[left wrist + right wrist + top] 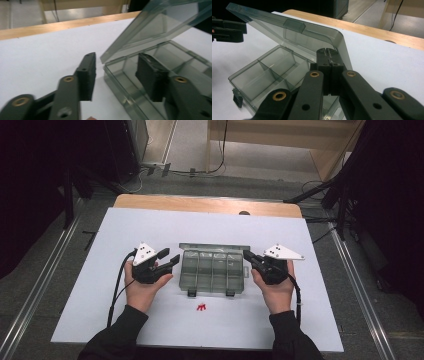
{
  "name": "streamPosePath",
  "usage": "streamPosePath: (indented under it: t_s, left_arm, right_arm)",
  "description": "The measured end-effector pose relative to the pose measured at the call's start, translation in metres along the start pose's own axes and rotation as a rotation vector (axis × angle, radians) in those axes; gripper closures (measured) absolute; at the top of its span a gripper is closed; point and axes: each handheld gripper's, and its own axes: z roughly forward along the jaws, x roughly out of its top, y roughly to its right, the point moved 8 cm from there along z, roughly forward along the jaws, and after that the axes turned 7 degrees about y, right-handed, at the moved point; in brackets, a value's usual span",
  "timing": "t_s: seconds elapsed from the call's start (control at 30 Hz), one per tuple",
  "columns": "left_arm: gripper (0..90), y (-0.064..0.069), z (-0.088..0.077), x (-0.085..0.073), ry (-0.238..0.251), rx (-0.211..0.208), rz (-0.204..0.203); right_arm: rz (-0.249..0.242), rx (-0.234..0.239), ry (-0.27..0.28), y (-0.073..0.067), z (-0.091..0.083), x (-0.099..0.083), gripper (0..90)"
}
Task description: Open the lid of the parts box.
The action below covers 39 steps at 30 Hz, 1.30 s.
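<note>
Compartment box (212, 270), lid raised, compartments empty. Left claw (170, 259) released, straddling its left wall; right claw (248, 256) clenched at its right edge.

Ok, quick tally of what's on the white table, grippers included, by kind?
Clear grey plastic compartment box with raised lid: 1
Small red piece: 1
Black two-jaw grippers: 2, left gripper and right gripper
Total: 4
</note>
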Motion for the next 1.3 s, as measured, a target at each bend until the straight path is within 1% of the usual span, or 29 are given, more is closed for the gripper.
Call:
streamPosePath:
  t_s: [0.03, 0.07, 0.1, 0.17, 0.2, 0.33, 0.37, 0.4, 0.43, 0.57, 0.63, 0.7, 0.77, 0.9, 0.97, 1.0, 1.03, 1.07, 1.1, 1.17, 1.23, 1.27, 1.3]
  left_arm:
    - [45.3, 0.0, 0.0, 0.0, 0.0, 0.0, 0.0]
    - [44.6, 0.0, 0.006, 0.001, -0.011, -0.011, 0.002]
    - [43.4, 0.0, 0.009, 0.001, -0.018, -0.011, 0.013]
    - [43.3, 0.0, 0.011, 0.002, -0.02, -0.011, 0.013]
    - [43.3, -0.001, 0.016, 0.004, -0.018, -0.012, 0.006]
    - [43.6, -0.002, 0.02, 0.009, -0.008, -0.021, 0.002]
    - [43.6, -0.002, 0.021, 0.011, -0.004, -0.024, 0.008]
    - [43.7, -0.002, 0.023, 0.015, 0.006, -0.032, 0.001]
    - [45.8, -0.003, 0.024, 0.016, 0.005, -0.036, 0.005]
    - [49.4, -0.003, 0.026, 0.019, 0.011, -0.051, 0.006]
    - [54.4, -0.002, 0.027, 0.021, 0.024, -0.061, 0.006]
    - [57.4, -0.002, 0.027, 0.022, 0.023, -0.063, 0.009]
    - [61.6, 0.0, 0.028, 0.025, 0.037, -0.079, 0.021]
    - [68.0, 0.001, 0.028, 0.026, 0.042, -0.082, 0.028]
    - [72.7, 0.0, 0.027, 0.029, 0.061, -0.064, 0.045]
    - [73.5, 0.0, 0.027, 0.029, 0.061, -0.064, 0.045]
    - [73.5, 0.0, 0.027, 0.031, 0.076, -0.062, 0.044]
    - [75.6, 0.0, 0.027, 0.033, 0.085, -0.067, 0.036]
    - [77.7, 0.001, 0.027, 0.034, 0.09, -0.069, 0.036]
    - [77.9, 0.002, 0.027, 0.035, 0.093, -0.067, 0.044]
    - [77.9, 0.002, 0.027, 0.036, 0.095, -0.069, 0.042]
    - [78.0, 0.001, 0.027, 0.037, 0.099, -0.069, 0.029]
    - [79.1, 0.0, 0.027, 0.037, 0.1, -0.068, 0.029]
  right_arm:
    - [0.001, 0.0, -0.001, 0.0, 0.0, 0.001, 90.0]
    - [0.002, -0.001, -0.001, 0.0, 0.001, 0.001, 90.0]
    - [0.001, -0.001, 0.001, 0.0, 0.001, 0.002, 90.0]
    - [-0.004, -0.003, 0.003, 0.001, 0.002, 0.004, 90.0]
    - [0.001, -0.005, 0.003, 0.001, 0.002, 0.004, 90.0]
    - [-0.004, -0.009, 0.009, 0.003, 0.004, 0.006, 90.0]
    - [-0.004, -0.009, 0.009, 0.003, 0.004, 0.006, 90.0]
    - [-0.001, -0.01, 0.008, 0.003, 0.004, 0.007, 90.0]
    - [-0.004, -0.013, 0.013, 0.003, 0.005, 0.008, 90.0]
    - [-0.004, -0.016, 0.016, 0.004, 0.007, 0.009, 90.0]
    - [-0.002, -0.019, 0.017, 0.004, 0.008, 0.01, 90.0]
    - [-0.004, -0.021, 0.016, 0.005, 0.008, 0.01, 90.0]
    - [-0.01, -0.023, 0.021, 0.005, 0.009, 0.011, 90.0]
    - [-0.011, -0.024, 0.02, 0.006, 0.01, 0.012, 90.0]
    - [-0.006, -0.029, 0.021, 0.006, 0.011, 0.012, 90.0]
    - [-0.006, -0.029, 0.021, 0.006, 0.011, 0.012, 90.0]
    - [-0.009, -0.031, 0.023, 0.007, 0.011, 0.012, 90.0]
    - [-0.009, -0.03, 0.027, 0.008, 0.011, 0.012, 90.0]
    - [-0.003, -0.028, 0.026, 0.008, 0.009, 0.012, 90.0]
    - [0.0, -0.028, 0.028, 0.009, 0.007, 0.011, 90.0]
    - [0.006, -0.021, 0.035, 0.009, 0.003, 0.011, 90.0]
    - [0.007, -0.022, 0.04, 0.01, 0.001, 0.01, 89.1]
    - [0.003, -0.025, 0.048, 0.012, -0.002, 0.009, 87.1]
